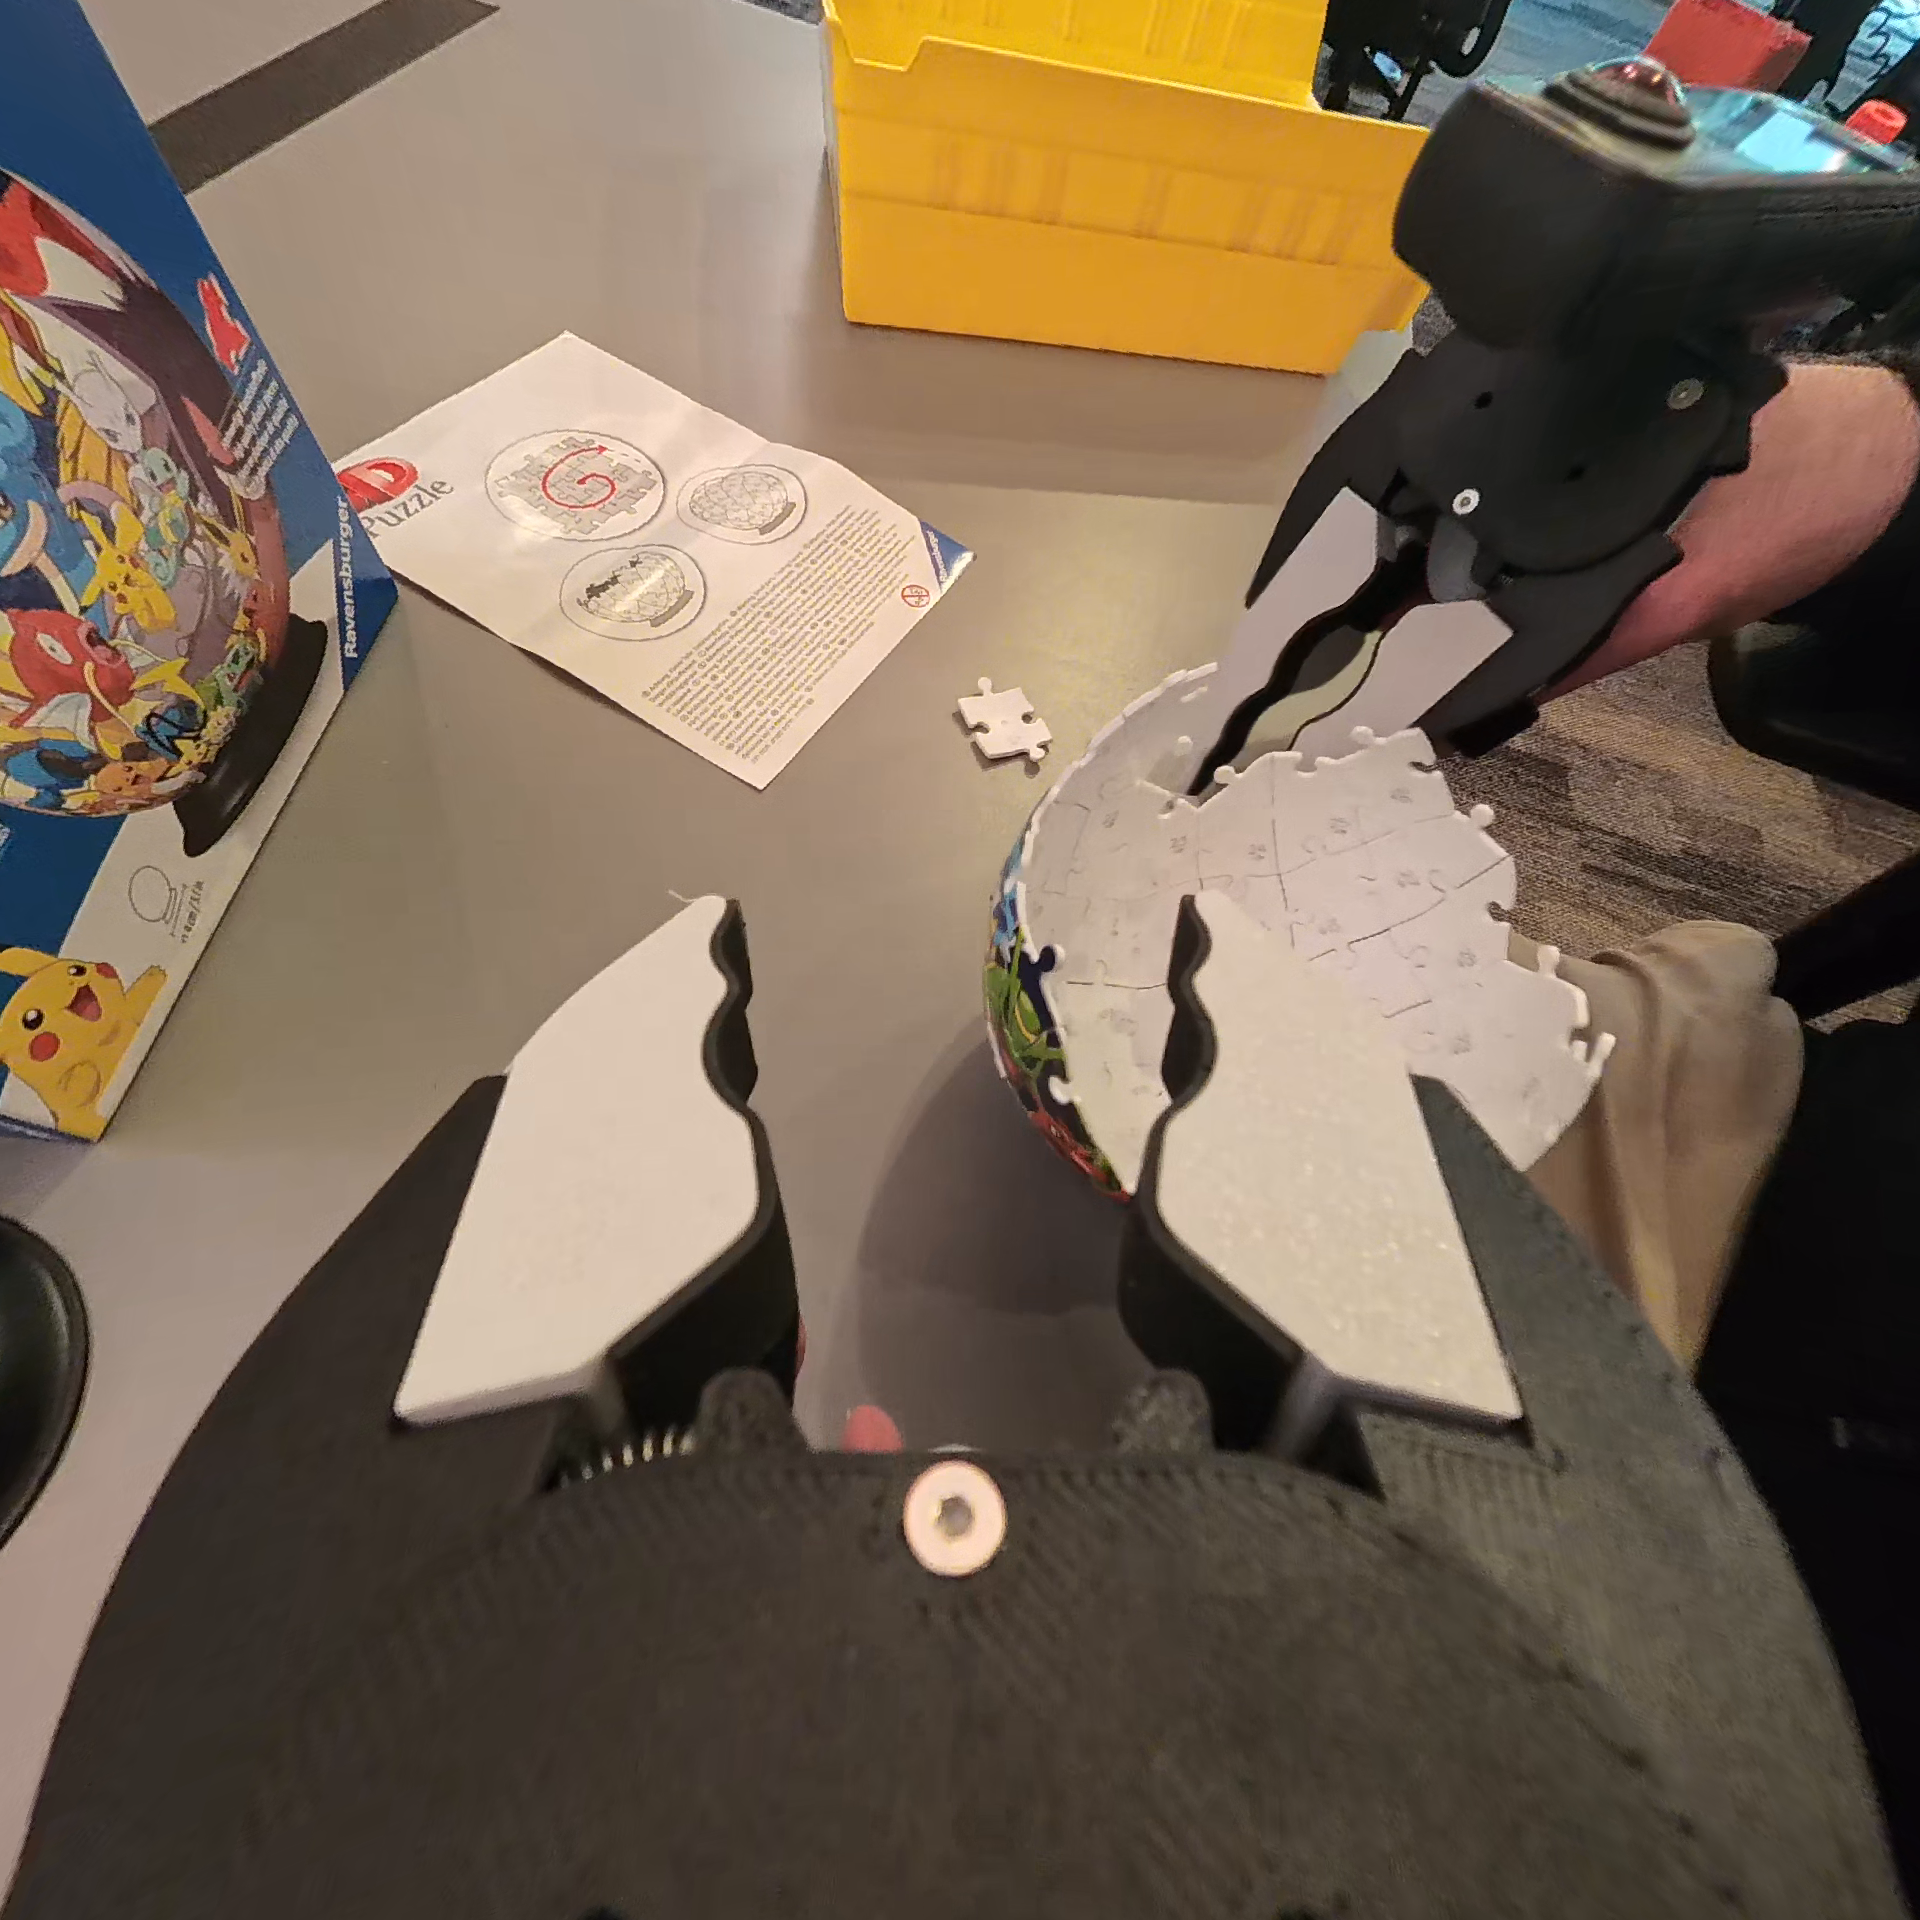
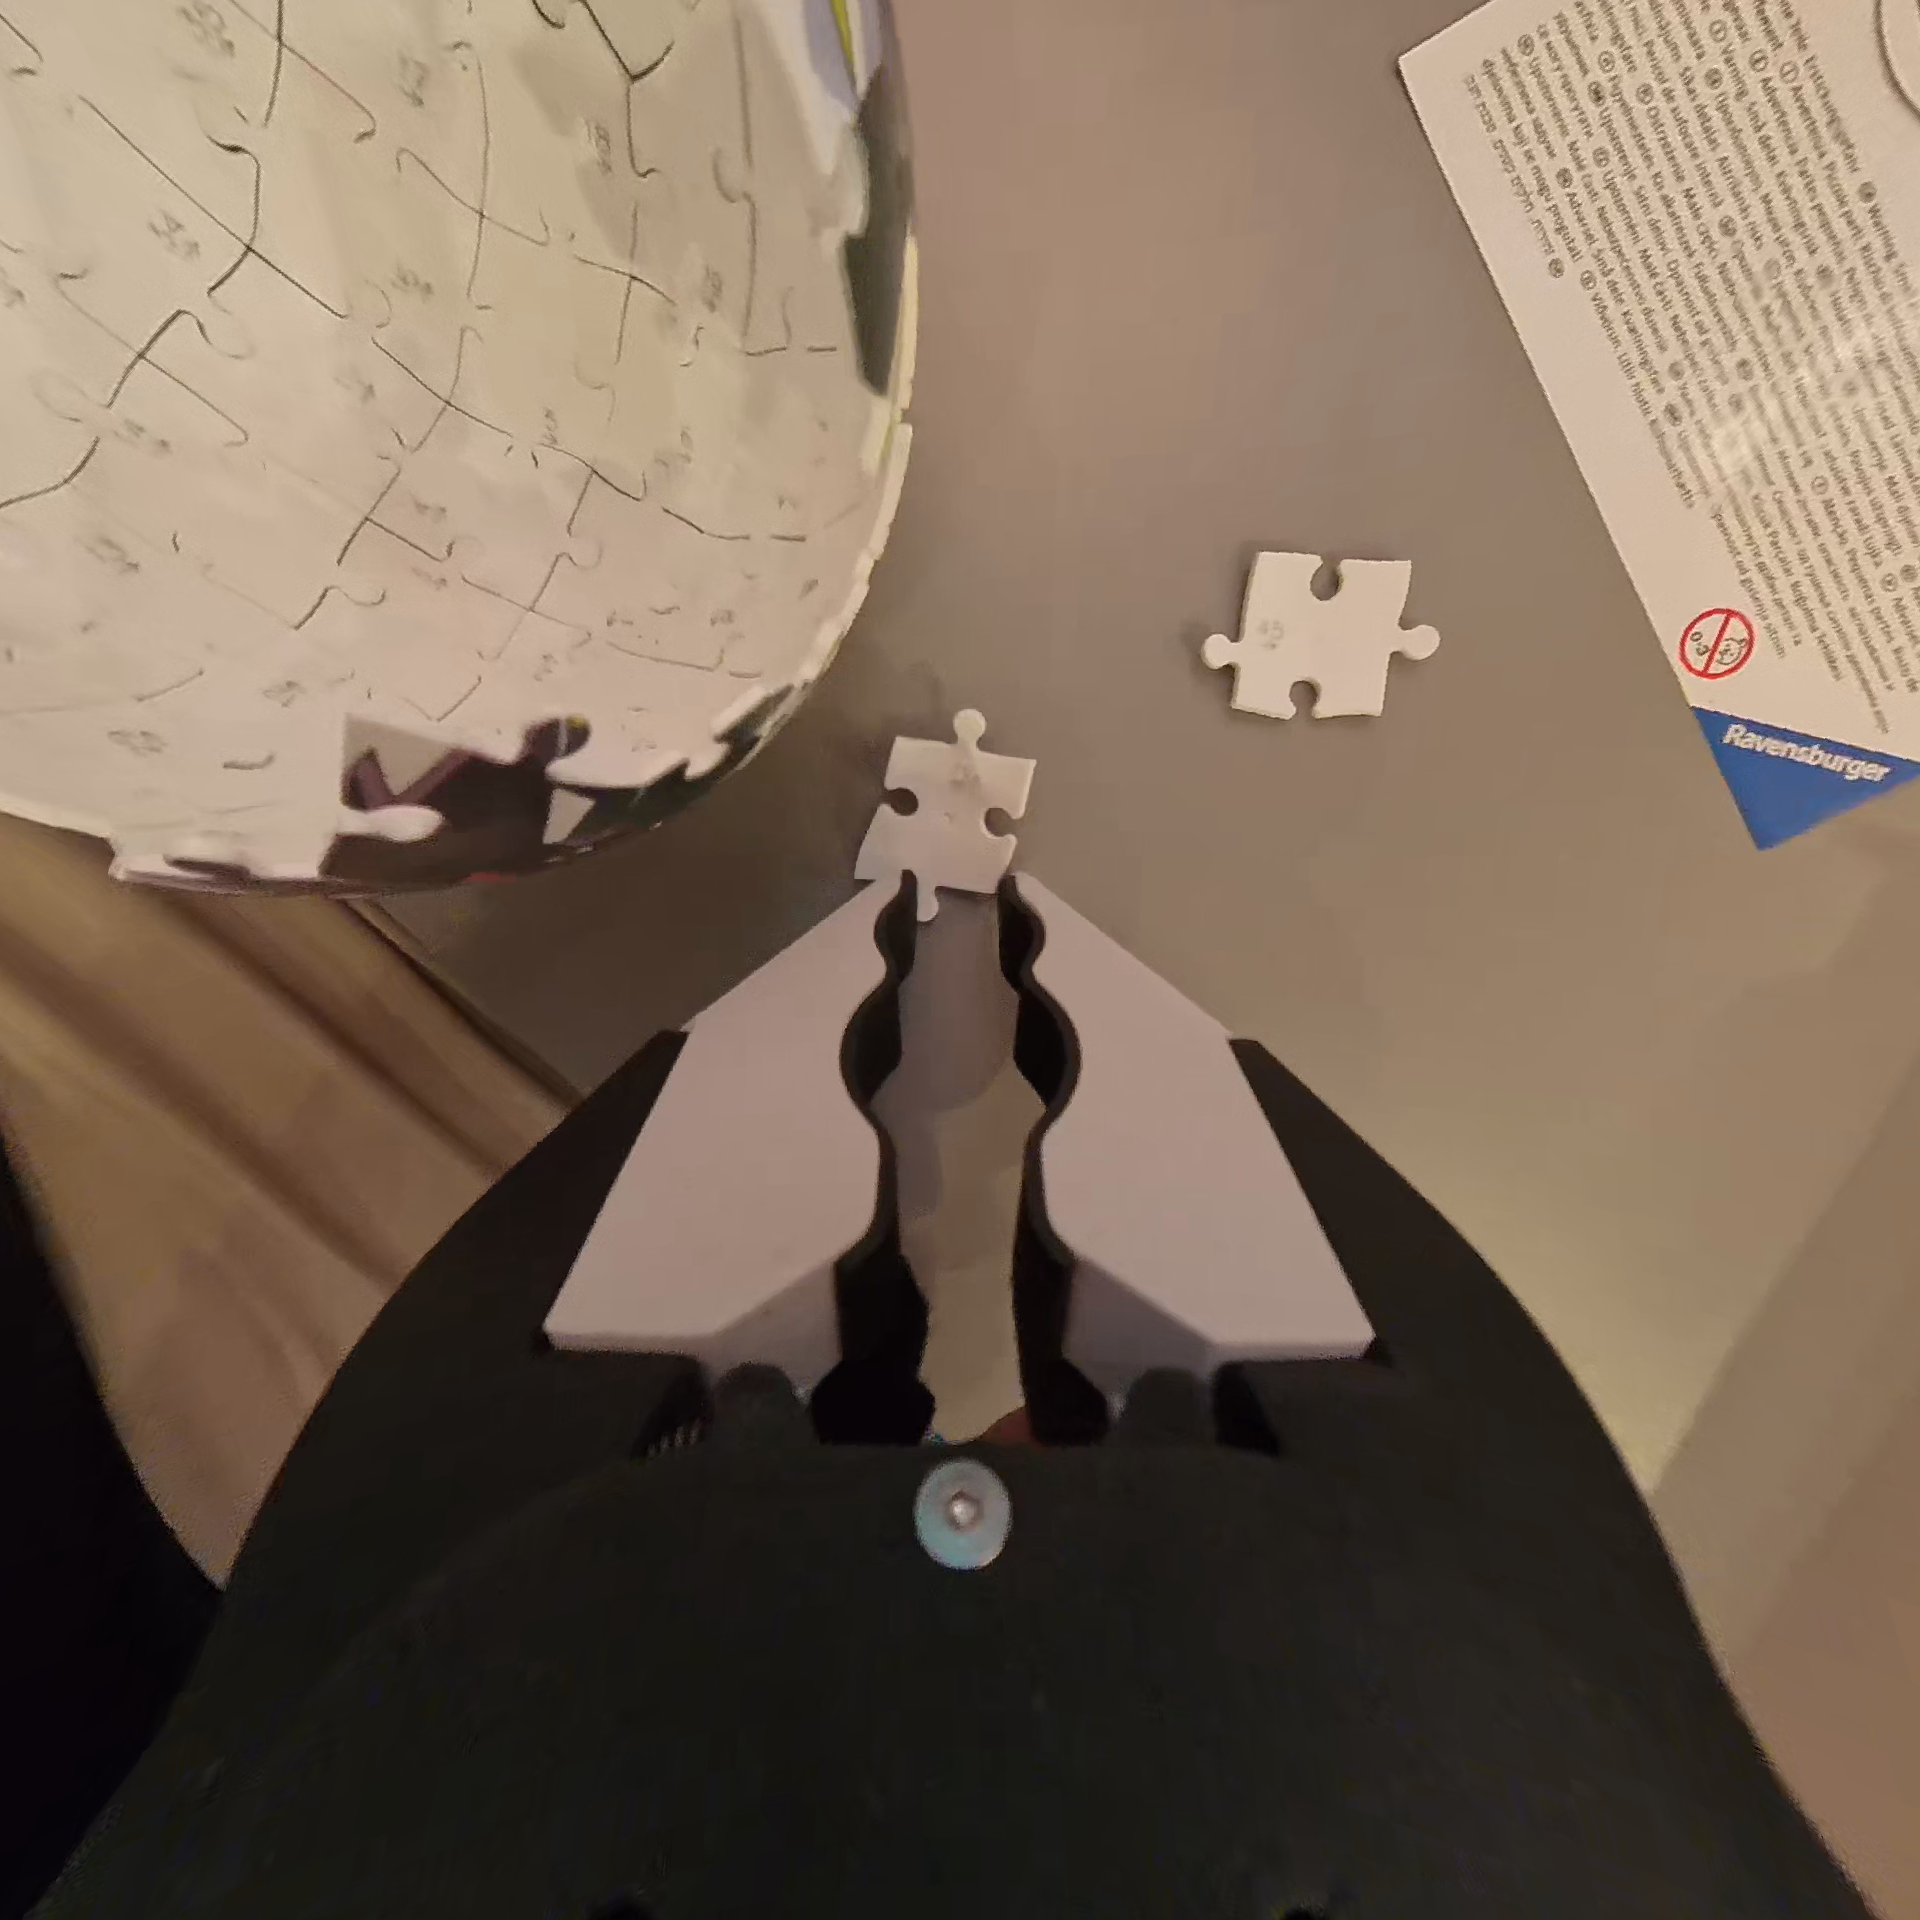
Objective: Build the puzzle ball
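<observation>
Between the tips of the right gripper (image 2: 958, 894) a single white puzzle piece (image 2: 951, 805) is pinched by its lower edge, the jaws drawn nearly together around it. Its fingers (image 2: 1143, 1164) are faced with smooth pale plates over black, wavy-edged inner pads. Just beside the held piece, to the left in the right wrist view, the partly built puzzle ball (image 2: 416, 364) is seen: a curved shell of interlocked pieces, matte white inside and printed in colour outside, with a jagged, knobbed rim. A second loose piece (image 2: 1314, 639) lies flat on the grey counter (image 2: 1143, 312), near a printed instruction sheet (image 2: 1683, 343).

The left gripper (image 1: 956, 935) is held wide open and nothing is gripped; its right finger (image 1: 1299, 1164) overlaps the ball's shell (image 1: 1299, 894) in the view, though contact cannot be judged. Farther out, a glossy blue puzzle box (image 1: 177, 582) stands at the left, and a ribbed yellow plastic bin (image 1: 1091, 229) sits at the far side of the counter.
</observation>
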Demonstrator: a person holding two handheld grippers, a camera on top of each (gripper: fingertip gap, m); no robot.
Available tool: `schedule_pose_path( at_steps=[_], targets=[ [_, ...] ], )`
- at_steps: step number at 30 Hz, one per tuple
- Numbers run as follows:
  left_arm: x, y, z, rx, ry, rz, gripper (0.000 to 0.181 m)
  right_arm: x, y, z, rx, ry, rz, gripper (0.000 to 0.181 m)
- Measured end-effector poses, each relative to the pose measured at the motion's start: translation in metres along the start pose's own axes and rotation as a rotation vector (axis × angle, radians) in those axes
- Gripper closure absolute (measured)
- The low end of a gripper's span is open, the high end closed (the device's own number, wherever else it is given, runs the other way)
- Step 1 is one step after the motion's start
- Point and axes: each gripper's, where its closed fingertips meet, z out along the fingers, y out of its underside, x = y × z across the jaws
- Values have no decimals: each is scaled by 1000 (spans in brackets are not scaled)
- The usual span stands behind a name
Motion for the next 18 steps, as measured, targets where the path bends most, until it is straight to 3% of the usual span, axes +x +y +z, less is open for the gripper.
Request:
schedule_pose_path(
  at_steps=[4,5,11,18],
  targets=[
    [0,-2,0,4,1,0,105,0,0,-1,18,-18,12,169],
    [0,-3,0,4,1,3,105,1,-2,-3,39,-27,22,176],
    [0,-11,-4,23,-18,35,107,13,-13,-30,152,-16,74,181],
    [10,-35,-12,85,-29,89,117,8,-45,-85,385,-65,113,181]
  ],
)
